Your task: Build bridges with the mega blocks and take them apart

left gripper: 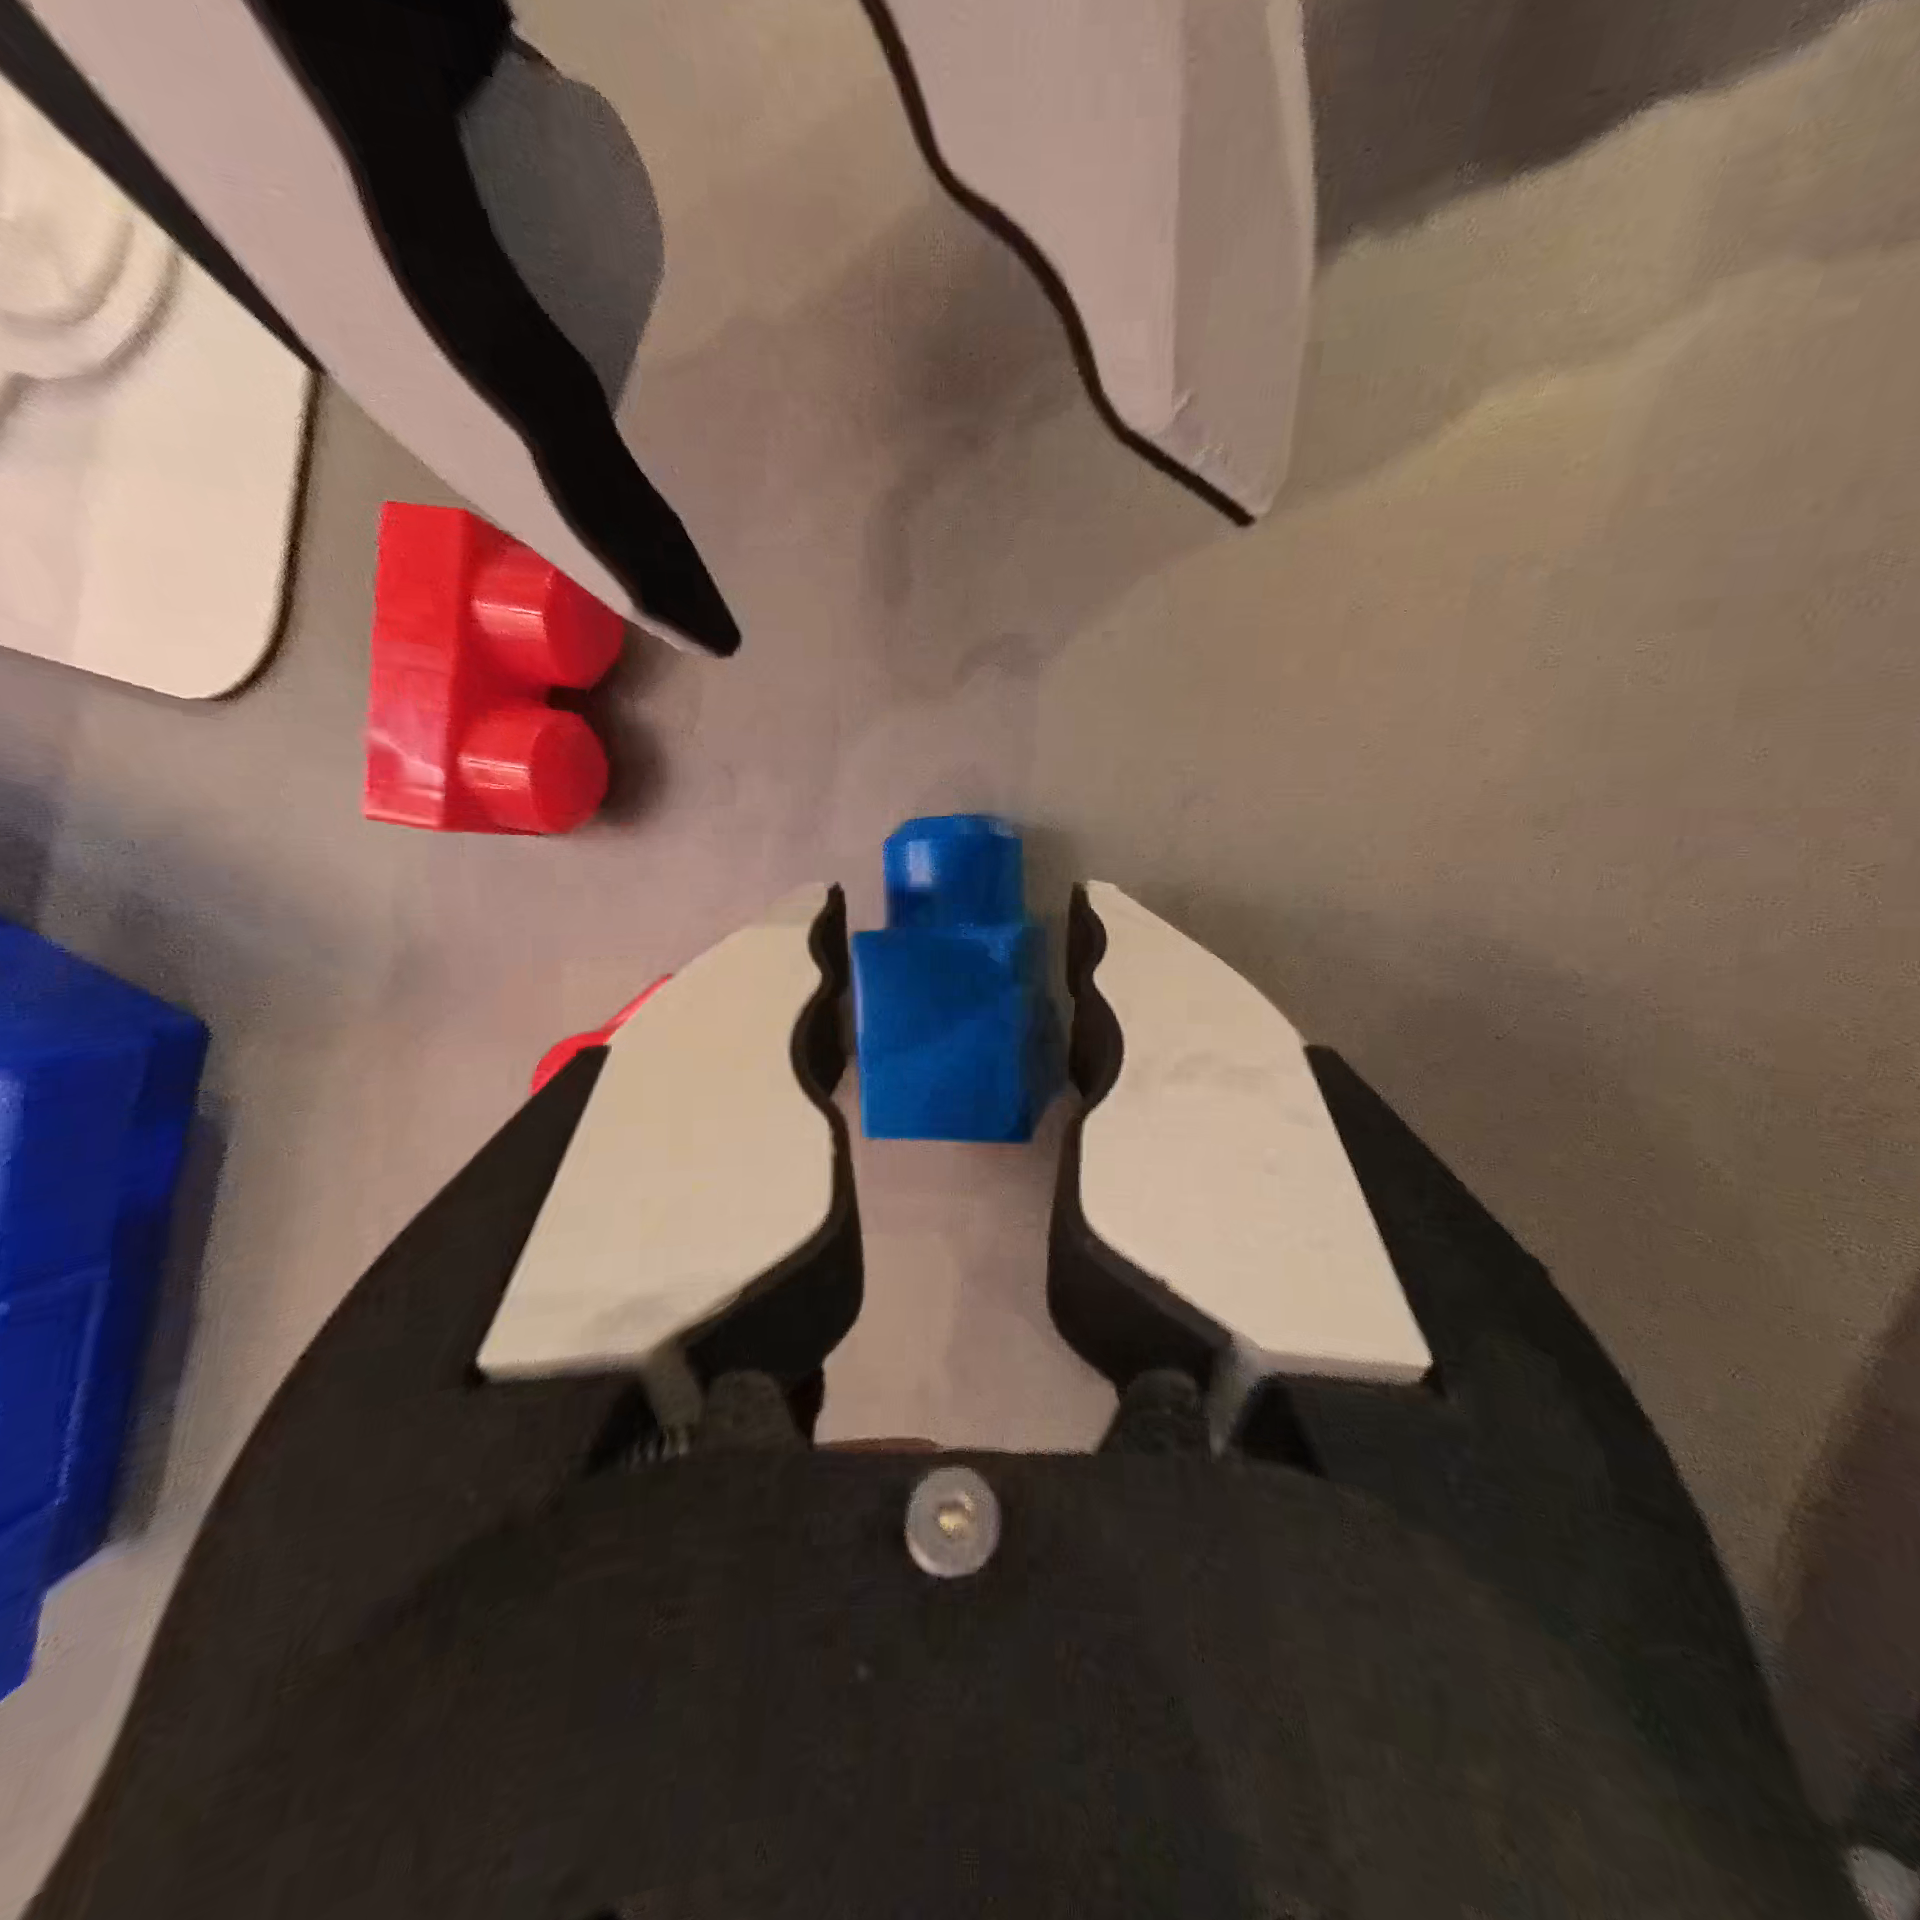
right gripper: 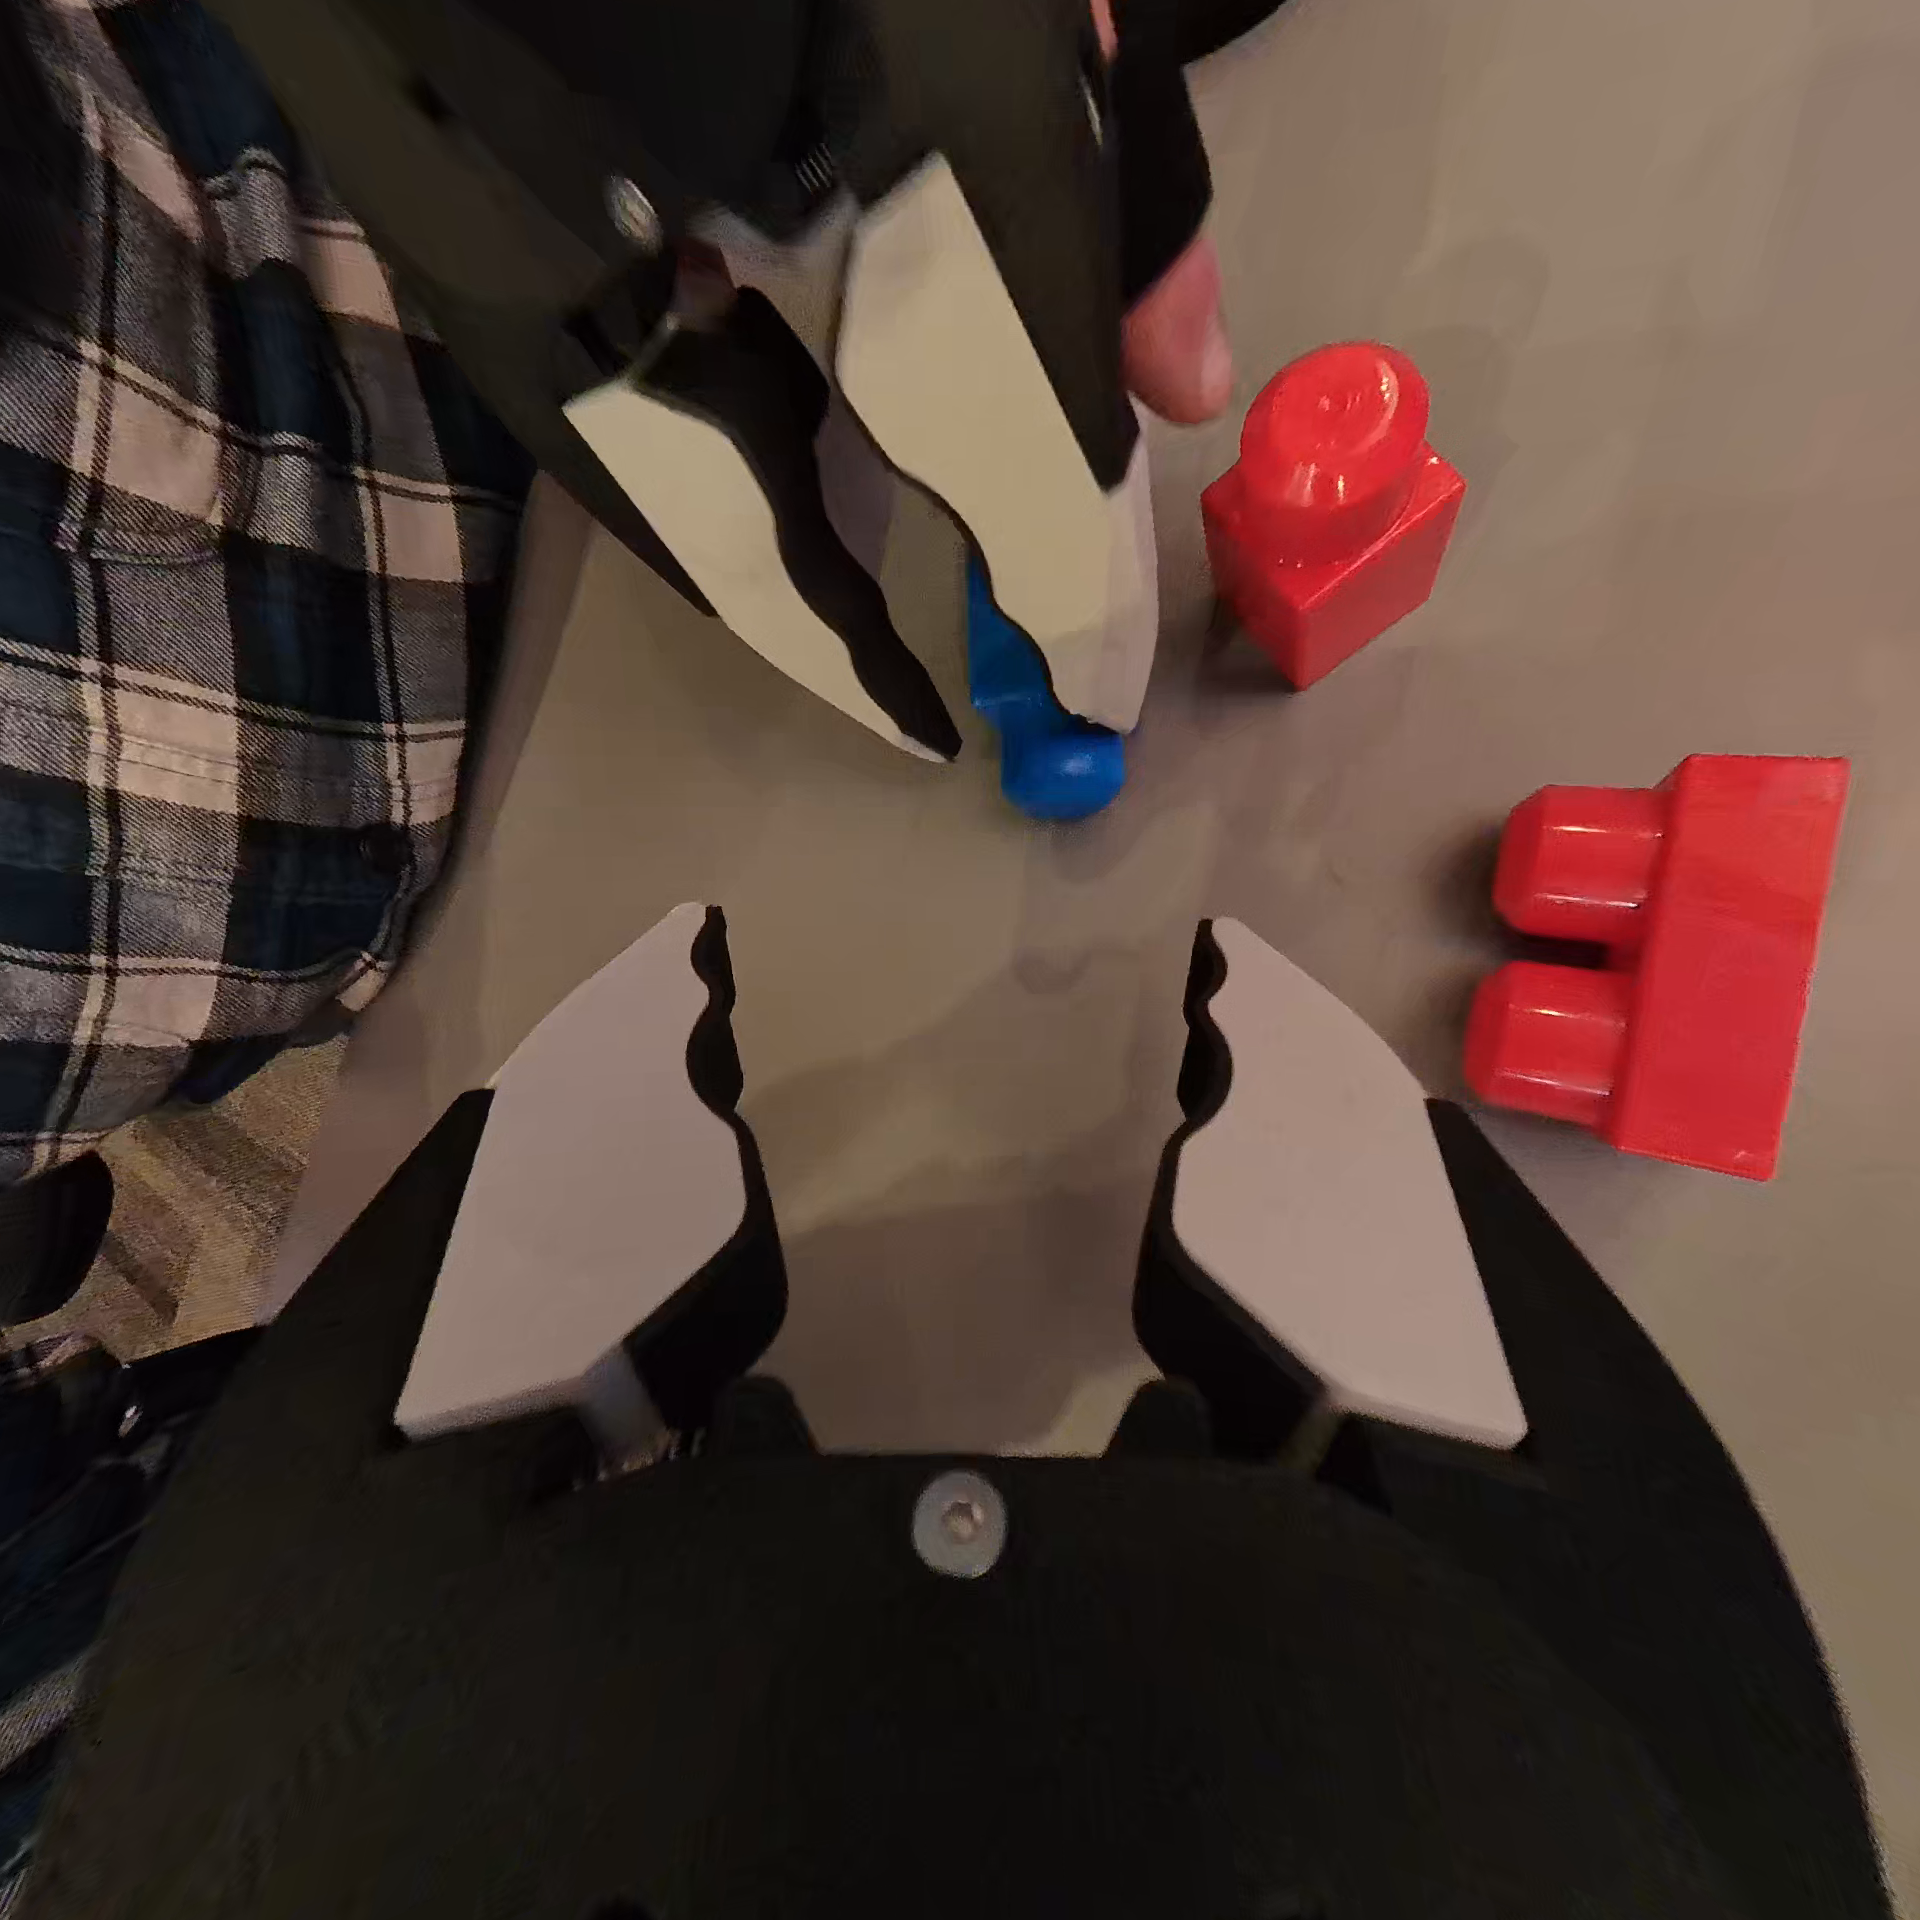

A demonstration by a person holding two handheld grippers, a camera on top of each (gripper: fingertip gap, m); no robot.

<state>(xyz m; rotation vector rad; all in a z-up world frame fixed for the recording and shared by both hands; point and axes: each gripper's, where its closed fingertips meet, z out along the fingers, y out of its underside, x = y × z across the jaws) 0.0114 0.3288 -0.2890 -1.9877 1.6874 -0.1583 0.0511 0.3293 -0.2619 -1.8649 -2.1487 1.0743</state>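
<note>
Two tools at work: left hand-held gripper [left gripper: 956, 894] pinching small blue block [left gripper: 951, 1029], lying stud-forward on table [left gripper: 1455, 831]; right hand-held gripper [right gripper: 956, 920] spread wide, bare, facing blue block. Near blue block, red two-stud block [left gripper: 468, 675] tipped sideways, red single-stud block [right gripper: 1335, 520] upright.

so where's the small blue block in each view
Left wrist view: the small blue block sits just below centre, between the left gripper fingers, its peg pointing away from the camera.
Right wrist view: it is above centre, partly hidden between the left gripper's fingers, its peg pointing toward the camera.
Shared landmark: the red two-peg block lying on its side on the grey table.
</note>
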